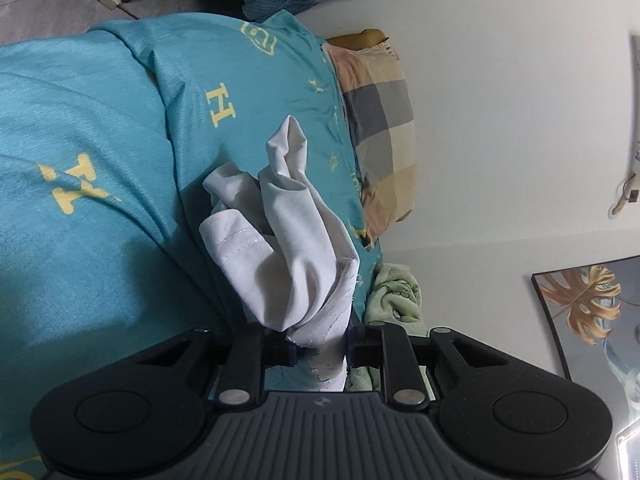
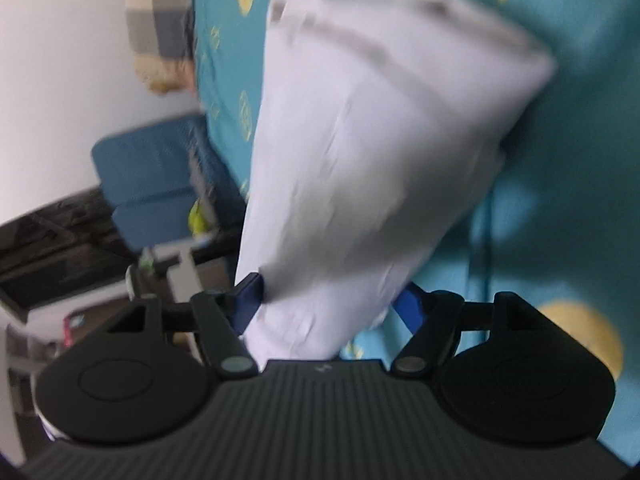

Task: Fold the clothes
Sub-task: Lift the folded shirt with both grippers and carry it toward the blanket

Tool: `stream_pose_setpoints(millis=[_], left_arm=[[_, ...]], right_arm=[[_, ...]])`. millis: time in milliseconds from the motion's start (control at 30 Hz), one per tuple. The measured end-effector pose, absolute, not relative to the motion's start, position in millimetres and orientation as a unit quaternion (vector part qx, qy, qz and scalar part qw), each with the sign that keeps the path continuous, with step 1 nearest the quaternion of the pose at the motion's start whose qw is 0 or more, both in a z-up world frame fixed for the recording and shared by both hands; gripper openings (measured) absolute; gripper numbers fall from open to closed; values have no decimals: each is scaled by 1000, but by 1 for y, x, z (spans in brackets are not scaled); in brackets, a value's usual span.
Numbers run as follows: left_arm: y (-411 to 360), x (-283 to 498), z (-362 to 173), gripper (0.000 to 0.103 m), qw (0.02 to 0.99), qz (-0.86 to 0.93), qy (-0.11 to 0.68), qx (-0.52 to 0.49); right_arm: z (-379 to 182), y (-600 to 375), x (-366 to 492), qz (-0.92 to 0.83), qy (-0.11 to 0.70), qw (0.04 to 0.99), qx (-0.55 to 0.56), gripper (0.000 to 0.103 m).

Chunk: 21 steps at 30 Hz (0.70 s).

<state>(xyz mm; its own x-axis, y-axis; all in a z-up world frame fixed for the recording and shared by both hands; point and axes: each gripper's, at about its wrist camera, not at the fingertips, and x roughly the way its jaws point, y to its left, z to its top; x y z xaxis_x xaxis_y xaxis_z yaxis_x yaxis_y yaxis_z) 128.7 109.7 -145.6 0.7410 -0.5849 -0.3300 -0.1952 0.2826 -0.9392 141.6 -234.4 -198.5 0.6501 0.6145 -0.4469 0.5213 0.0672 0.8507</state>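
Left wrist view: the left gripper (image 1: 320, 350) has its jaws drawn close, pinching a crumpled white cotton garment (image 1: 288, 240) that rises through the centre of the frame over a teal bedsheet with yellow letters (image 1: 80, 128). A checked pillow (image 1: 380, 120) lies at upper right.

Right wrist view, blurred: the right gripper (image 2: 328, 308) stands wide, its blue pads (image 2: 250, 300) flanking the white garment (image 2: 380, 140); whether they press it I cannot tell. The garment fills the centre, over the teal bedsheet (image 2: 560, 200).

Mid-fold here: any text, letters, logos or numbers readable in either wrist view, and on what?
"H" - yellow letter printed on the teal bedsheet, left wrist view, clearly at and a larger one near the left edge.
Boxed yellow emblem higher on the bedsheet: letters not legible.
Small logo on the tongs' housing: too small.
Right wrist view: yellow prints blurred.
White garment: none.
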Motion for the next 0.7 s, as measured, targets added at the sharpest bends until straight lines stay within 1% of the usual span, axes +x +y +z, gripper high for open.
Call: stream_pose_setpoints(millis=[67,133,167,233,300,400,700], left_arm=[[114,128,-149,21,725,-127,336,-587],[120,124,-151,21,725,-126,338,-587],[119,124,-151,21,726,-125,339,-585],[119,124,-150,21,729,-124,341,-580],[120,121,-148,21,729,-125,339,-581],[121,116,-143,21,728,-129,335,-585],[123,73,-102,21,731,-141,324,-584]], right_arm=[[-200,-244,138,16,407,609,681,72],[-201,-251,136,-2,397,615,681,61],[-201,-253,135,-6,394,618,680,58],[-195,-252,136,-7,390,637,665,36],[-182,-247,137,-3,381,672,635,30],[-169,-245,131,10,366,691,623,27],[-133,-246,88,42,347,714,606,26]])
